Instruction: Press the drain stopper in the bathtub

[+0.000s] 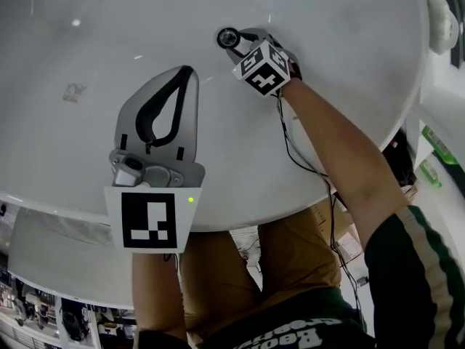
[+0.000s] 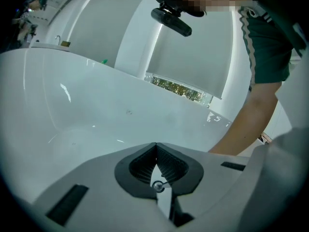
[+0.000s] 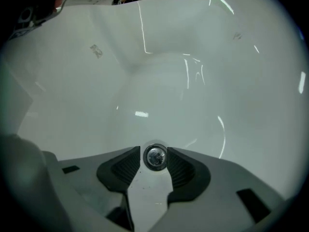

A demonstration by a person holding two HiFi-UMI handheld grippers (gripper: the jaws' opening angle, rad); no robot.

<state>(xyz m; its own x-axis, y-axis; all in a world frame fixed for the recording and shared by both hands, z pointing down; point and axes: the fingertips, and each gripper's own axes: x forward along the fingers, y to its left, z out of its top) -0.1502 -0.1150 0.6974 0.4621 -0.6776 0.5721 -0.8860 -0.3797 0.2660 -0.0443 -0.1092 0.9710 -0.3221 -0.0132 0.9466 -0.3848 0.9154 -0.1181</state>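
1. The drain stopper sits on the floor of the bathtub, round and chrome, so it has no long axis. In the head view it lies at the far side of the basin.
2. The right gripper is at the stopper. Its jaws stand wide apart and straddle it, one tip on each side just beside its rim. They hold nothing, and I cannot tell if the tips touch the rim.
3. The stopper lies dead ahead between the jaw tips, so I judge the press only needs a straight push down.
4. The left gripper hangs well apart over the near tub floor, jaws closed tip to tip and empty.
5. The tub floor around the stopper is bare, with open room all round and the tub walls well away.
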